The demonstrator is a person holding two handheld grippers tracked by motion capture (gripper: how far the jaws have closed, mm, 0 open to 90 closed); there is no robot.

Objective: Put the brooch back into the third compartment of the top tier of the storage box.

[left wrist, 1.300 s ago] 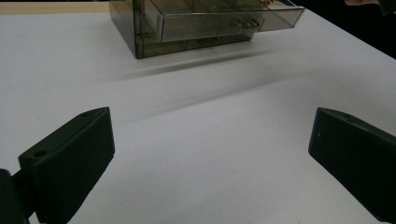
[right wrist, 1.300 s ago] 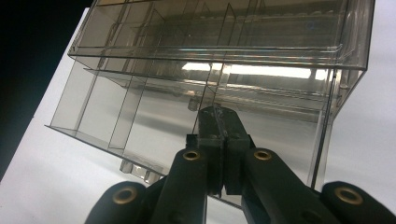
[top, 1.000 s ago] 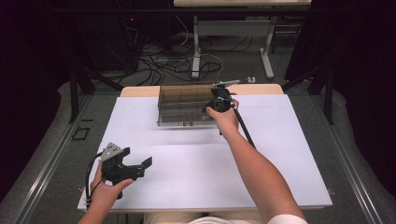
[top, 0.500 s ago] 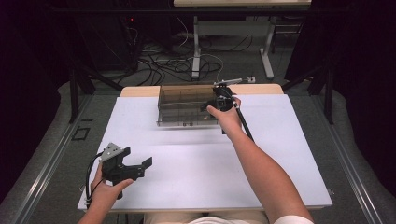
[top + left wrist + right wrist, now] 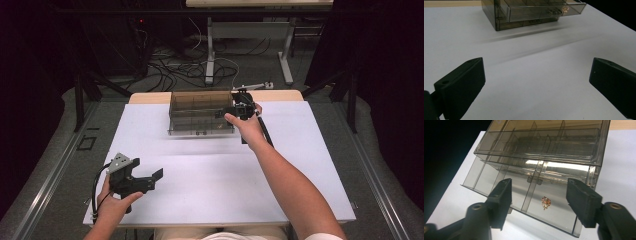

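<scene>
Smoky clear drawer box point(image 5: 201, 112) sits near the table's point(image 5: 210, 175) far edge, about centre; bottom drawer point(image 5: 529, 202) pulled out, with a small gold clover charm point(image 5: 546, 202) lying inside a compartment. My right gripper point(image 5: 539, 202) hangs over that drawer, jaws just been opening, nothing gripped, charm below the gap. Left gripper point(image 5: 134, 179) rests near the front left corner, jaws spread wide, empty. White table cover, dark room, cables point(image 5: 175, 70) on the floor behind.

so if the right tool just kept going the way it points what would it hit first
Probably the floor of the pulled-out drawer, close to the small gold trinket lying there; the right tool hangs open above that compartment, though depth is hard to judge.
</scene>
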